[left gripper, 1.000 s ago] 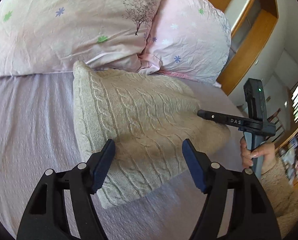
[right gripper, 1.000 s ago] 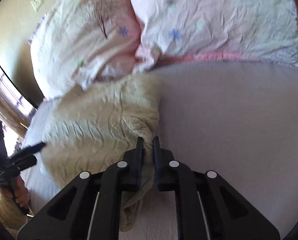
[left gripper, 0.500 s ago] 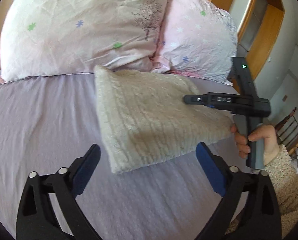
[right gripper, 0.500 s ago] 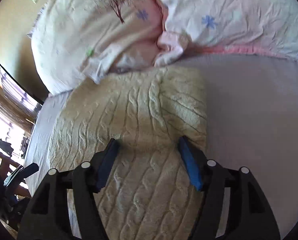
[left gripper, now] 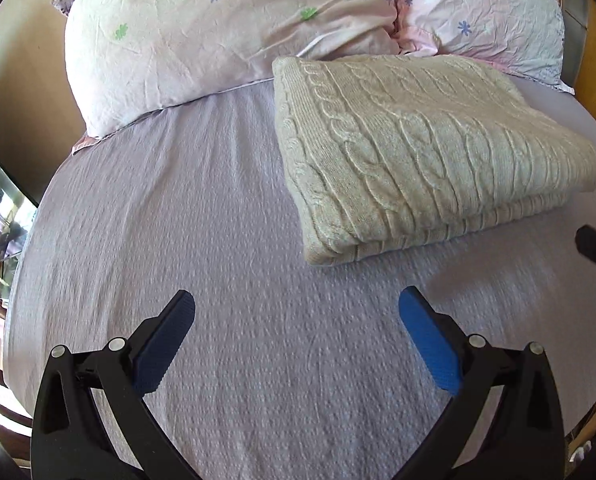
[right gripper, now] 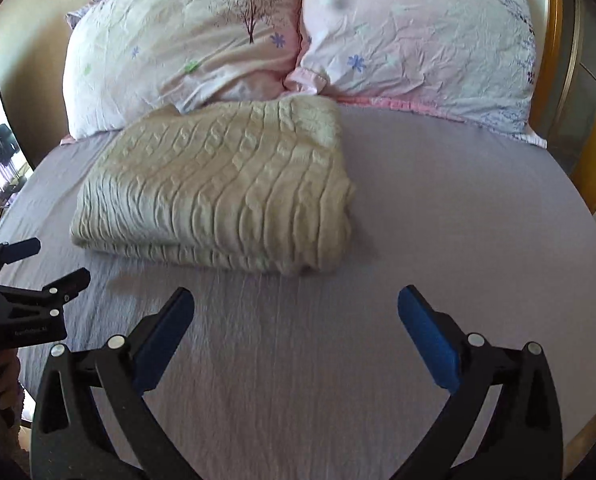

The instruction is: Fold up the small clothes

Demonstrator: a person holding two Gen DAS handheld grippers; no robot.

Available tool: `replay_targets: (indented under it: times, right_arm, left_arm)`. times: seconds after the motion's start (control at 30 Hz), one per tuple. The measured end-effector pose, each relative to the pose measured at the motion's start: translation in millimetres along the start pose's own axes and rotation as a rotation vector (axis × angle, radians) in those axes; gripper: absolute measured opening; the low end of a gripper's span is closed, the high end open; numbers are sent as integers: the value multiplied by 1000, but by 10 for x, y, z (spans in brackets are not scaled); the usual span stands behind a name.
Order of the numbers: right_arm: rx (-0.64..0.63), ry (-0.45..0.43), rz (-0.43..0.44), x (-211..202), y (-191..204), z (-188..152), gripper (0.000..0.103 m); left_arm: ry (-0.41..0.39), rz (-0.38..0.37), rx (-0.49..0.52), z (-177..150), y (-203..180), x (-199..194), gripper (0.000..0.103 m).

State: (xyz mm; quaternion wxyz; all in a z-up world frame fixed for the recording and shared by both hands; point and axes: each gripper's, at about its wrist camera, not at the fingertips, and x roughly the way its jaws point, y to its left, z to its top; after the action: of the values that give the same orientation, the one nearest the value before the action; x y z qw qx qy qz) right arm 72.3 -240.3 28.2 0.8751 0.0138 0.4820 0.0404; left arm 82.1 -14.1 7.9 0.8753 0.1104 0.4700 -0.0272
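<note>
Sweater [left gripper: 414, 148] lies folded on my bed [left gripper: 226, 240], its far edge touching the two pillows [left gripper: 234, 36]. My left gripper [left gripper: 296, 312] hangs over the near sheet with its fingers wide apart, holding nothing. My right gripper [right gripper: 296, 312] is the same, near the sweater but not touching.
</note>
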Motion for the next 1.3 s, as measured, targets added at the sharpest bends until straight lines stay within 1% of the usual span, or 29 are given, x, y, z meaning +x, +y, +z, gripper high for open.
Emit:
replay_targets:
  times: [0.03, 0.07, 0.1, 0.17, 0.2, 0.27, 0.6, 1.3]
  right_arm:
    - [-2, 16, -8, 54, 34, -19, 101]
    - [-6, 26, -9, 96, 68, -40, 101]
    - [-5, 34, -8, 119, 89, -57, 101]
    - [-15, 32, -29, 150, 155, -56, 101]
    - [-18, 37, -22, 159, 175, -50, 101]
    - [-20, 35, -35, 160, 201, -53, 101]
    - [-18, 36, -42, 137, 209, -53, 101]
    - [-17, 37, -41, 135, 203, -54, 101]
  left_arm:
    - [18, -8, -3, -2, -12, 30, 102]
    - [14, -12, -20, -9, -10, 20, 102]
    - [26, -24, -29, -9, -10, 27, 102]
    - [42, -59, -49, 0, -2, 45, 102]
    - [47, -77, -60, -2, 8, 54, 102]
    - [54, -116, -85, -6, 28, 77, 102]
    - [8, -109, -98, -44, -11, 51, 102]
    - [15, -112, -95, -37, 0, 66, 102]
